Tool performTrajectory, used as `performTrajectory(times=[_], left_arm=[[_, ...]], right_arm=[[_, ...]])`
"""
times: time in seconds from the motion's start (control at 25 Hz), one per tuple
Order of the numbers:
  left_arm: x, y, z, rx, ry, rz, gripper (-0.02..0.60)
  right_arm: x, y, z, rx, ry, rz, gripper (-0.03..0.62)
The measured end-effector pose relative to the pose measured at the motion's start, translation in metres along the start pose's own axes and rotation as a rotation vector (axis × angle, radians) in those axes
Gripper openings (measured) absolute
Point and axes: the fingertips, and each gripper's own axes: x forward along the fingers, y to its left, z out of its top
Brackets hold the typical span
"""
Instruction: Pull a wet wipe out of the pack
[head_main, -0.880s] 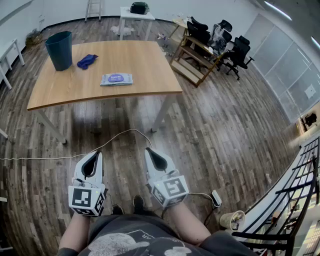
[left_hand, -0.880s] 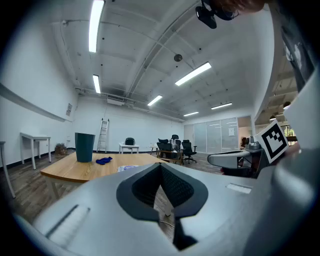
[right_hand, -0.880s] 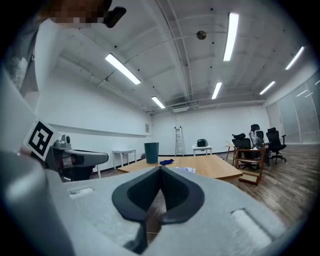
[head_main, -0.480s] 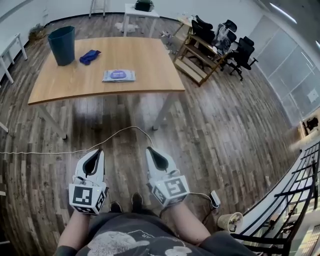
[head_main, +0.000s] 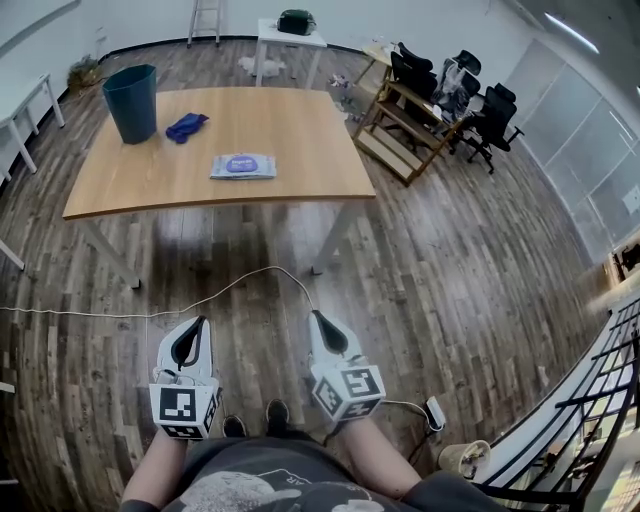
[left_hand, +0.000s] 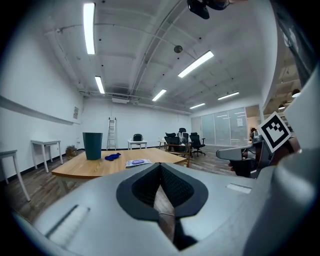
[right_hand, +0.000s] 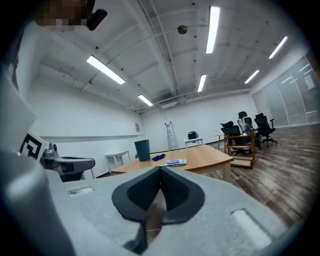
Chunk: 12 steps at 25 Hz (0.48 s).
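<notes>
The wet wipe pack (head_main: 243, 166), flat and pale with a purple lid, lies near the middle of the wooden table (head_main: 300, 140). It shows small and far off in the left gripper view (left_hand: 138, 162) and the right gripper view (right_hand: 174, 162). My left gripper (head_main: 190, 336) and right gripper (head_main: 326, 331) are held side by side over the floor, well short of the table's near edge. Both are shut with nothing between the jaws.
A dark teal bin (head_main: 133, 102) and a blue cloth (head_main: 186, 126) sit at the table's far left. A white cable (head_main: 150, 312) runs across the wood floor in front of the grippers. A wooden rack (head_main: 400, 125) and office chairs (head_main: 470, 100) stand to the right.
The table and the pack have come slightly nearer and lower in the head view. Both grippers sit a little lower in the picture and stay shut.
</notes>
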Motion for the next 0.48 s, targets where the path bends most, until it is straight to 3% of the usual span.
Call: performTrajectory(times=[0.48], left_arm=[[0.026, -0.016, 0.003, 0.026, -0.005, -0.009, 0.018]], right_arm=[[0.020, -0.011, -0.018, 0.015, 0.076, 0.125, -0.009]])
